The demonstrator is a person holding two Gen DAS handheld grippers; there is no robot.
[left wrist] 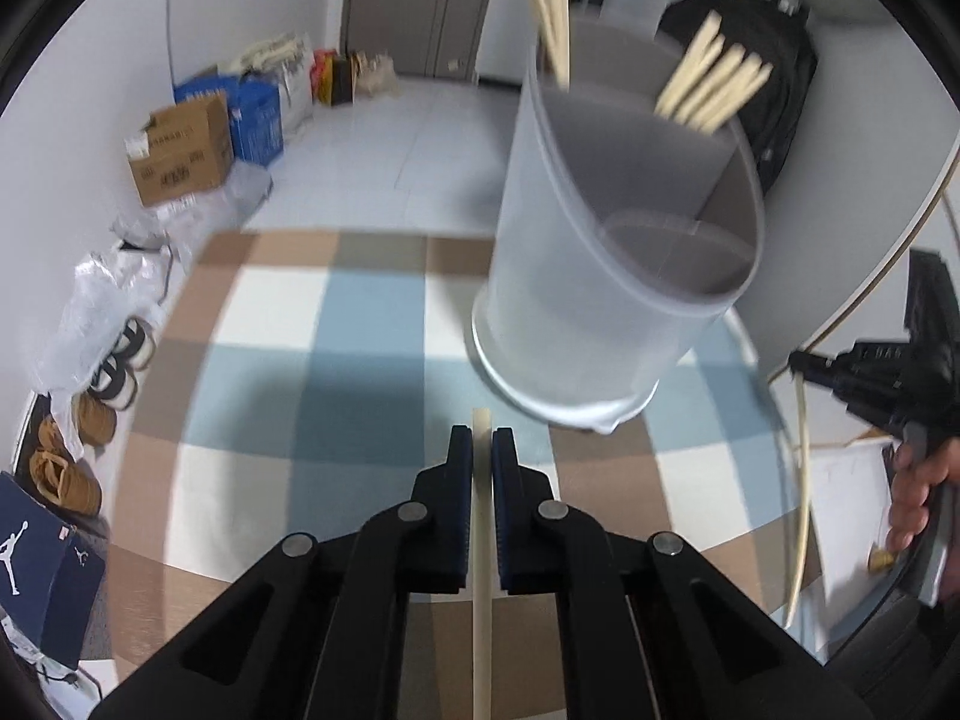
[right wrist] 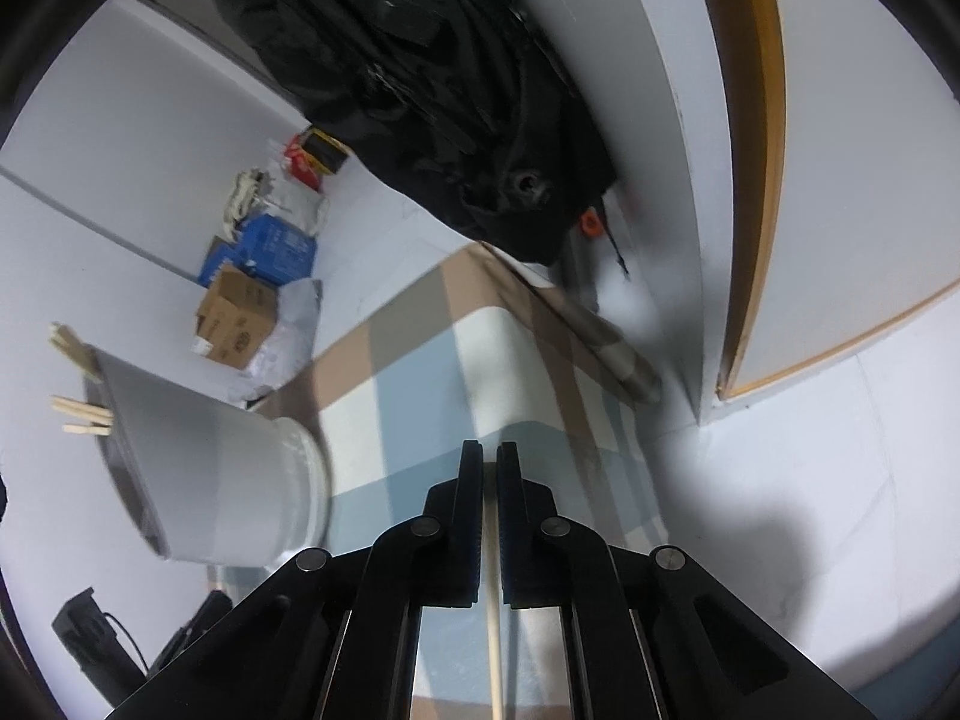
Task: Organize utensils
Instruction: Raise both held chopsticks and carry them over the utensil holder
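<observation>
A grey divided utensil holder [left wrist: 624, 252] stands on the checkered tablecloth [left wrist: 336, 324], with several wooden chopsticks [left wrist: 714, 90] in its far compartments. My left gripper [left wrist: 482, 441] is shut on a single wooden chopstick [left wrist: 482, 570], just short of the holder's base. The right gripper [left wrist: 801, 363] shows at the right edge of the left wrist view, holding a thin pale chopstick [left wrist: 801, 480]. In the right wrist view my right gripper [right wrist: 489, 456] is shut on that chopstick [right wrist: 493, 630]; the holder [right wrist: 198, 462] lies to its left.
The table edge [left wrist: 360, 233] drops to a tiled floor. Cardboard boxes [left wrist: 180, 150], bags and shoes [left wrist: 90, 414] line the left wall. A black backpack [right wrist: 432, 84] hangs by the wall behind the table. A wooden-edged board [right wrist: 762, 180] stands at right.
</observation>
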